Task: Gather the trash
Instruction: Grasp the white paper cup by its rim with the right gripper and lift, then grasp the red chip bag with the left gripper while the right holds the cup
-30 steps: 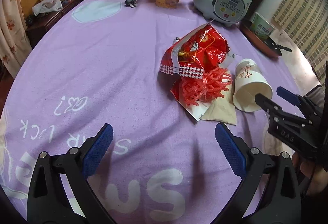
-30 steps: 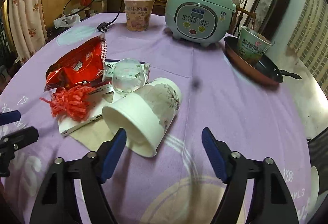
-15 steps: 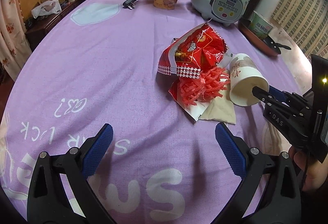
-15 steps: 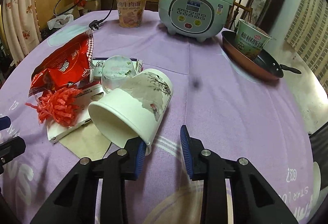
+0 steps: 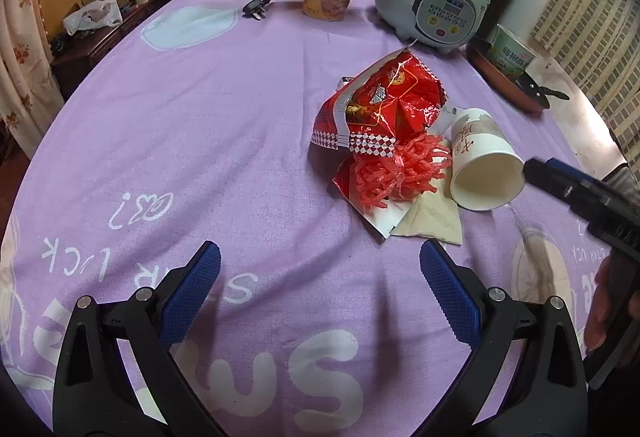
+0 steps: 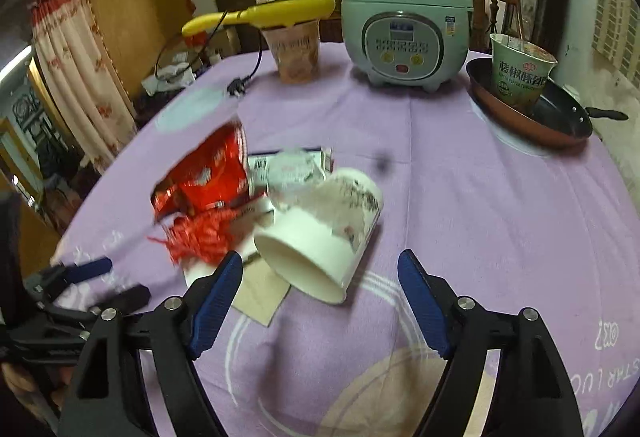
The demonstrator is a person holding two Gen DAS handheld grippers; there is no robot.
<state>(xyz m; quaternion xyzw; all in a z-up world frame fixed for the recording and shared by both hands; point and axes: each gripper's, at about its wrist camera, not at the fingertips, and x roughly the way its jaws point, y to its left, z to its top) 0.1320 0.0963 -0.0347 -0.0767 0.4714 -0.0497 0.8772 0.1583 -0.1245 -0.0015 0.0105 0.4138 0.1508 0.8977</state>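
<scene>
Open purple tablecloth (image 5: 192, 141) lay ahead of the left gripper (image 5: 320, 289) — its jaws wide. The right gripper (image 6: 320, 281), jaws spread, faced the tipped paper cup (image 6: 320, 233); the red snack bag (image 6: 204, 177) and red shreds (image 6: 196, 237) crowded its left side.

My right gripper (image 6: 320, 279) has reopened: half a second ago its jaws were nearly closed at the rim of the paper cup (image 6: 320, 233); now they stand wide apart, with the cup's rim between and just ahead of the fingertips, not touched. The gripper has also risen and pulled back, so its camera sits higher above the purple tablecloth (image 6: 460, 189). In the left wrist view, the right gripper (image 5: 538, 167) has shifted right, its tip now beside the cup's (image 5: 482, 167) open mouth. The cup has rolled slightly, lying on its side.
</scene>
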